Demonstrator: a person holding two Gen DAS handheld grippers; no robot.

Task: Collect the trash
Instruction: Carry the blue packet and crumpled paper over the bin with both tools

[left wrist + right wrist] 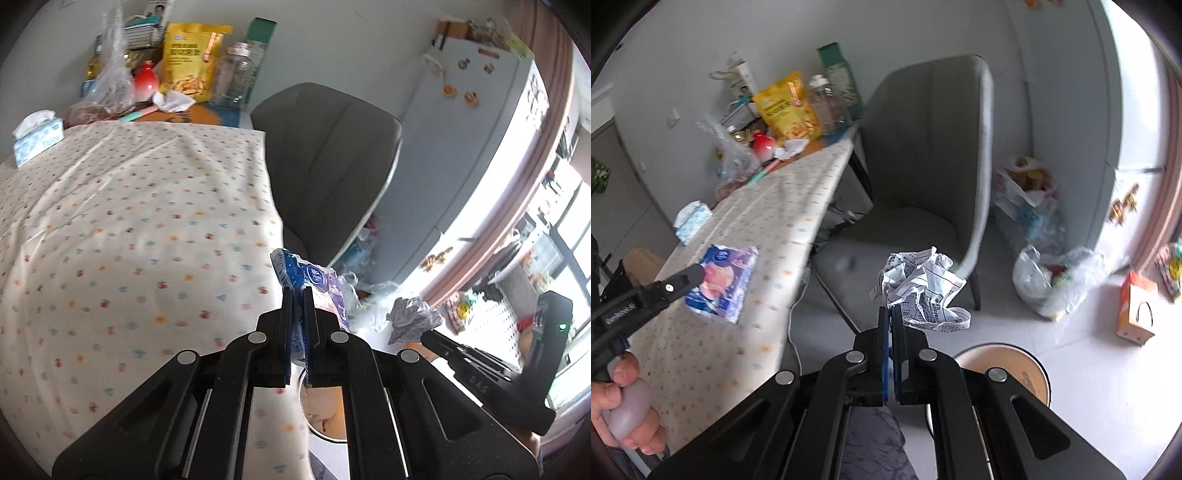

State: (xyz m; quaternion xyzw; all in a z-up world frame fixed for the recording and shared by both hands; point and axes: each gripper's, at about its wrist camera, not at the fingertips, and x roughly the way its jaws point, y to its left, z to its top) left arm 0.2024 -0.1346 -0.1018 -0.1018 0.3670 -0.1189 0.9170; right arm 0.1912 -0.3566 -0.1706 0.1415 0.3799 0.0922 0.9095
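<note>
In the left wrist view, the left gripper (298, 295) is seen pinched shut on an empty blue tissue wrapper (314, 284), which is held up past the corner of the cloth-covered table (129, 221). To the right, the right gripper (428, 334) is seen with a crumpled paper ball (412, 319) at its tip. Part of a round bin (325, 417) shows below the fingers; what is in it cannot be made out.

In the right wrist view, the right gripper (891, 308) is clamped on the crumpled paper ball (923, 288), held above the floor in front of a grey chair (923, 166). The bin (1008, 369) is seen just below and to the right, its pale inside apparently almost empty. The left gripper (698, 275) is seen at the left with the wrapper (722, 284).

The carrying step is judged to be in hand. Next, both pieces need to be brought over the bin's mouth and the jaws released.
</note>
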